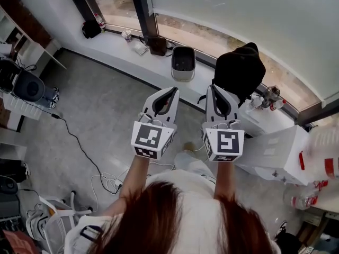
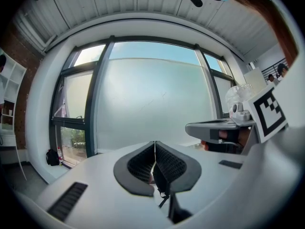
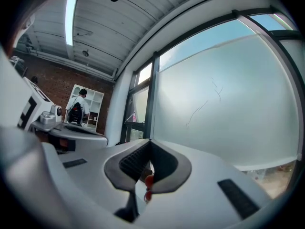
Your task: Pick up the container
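Note:
A small white bin with a dark inside stands on the low window ledge, straight ahead in the head view. My left gripper and right gripper are held side by side in the air, pointing level toward the window, short of the bin. Both are shut with nothing between the jaws. In the left gripper view the left gripper faces a frosted window pane, and the bin is out of sight. The right gripper faces the same glass in the right gripper view.
A black bag sits on the ledge right of the bin. A white table with bottles and translucent boxes stands at the right. A cable and power strip lie on the grey floor. Shelves line the left.

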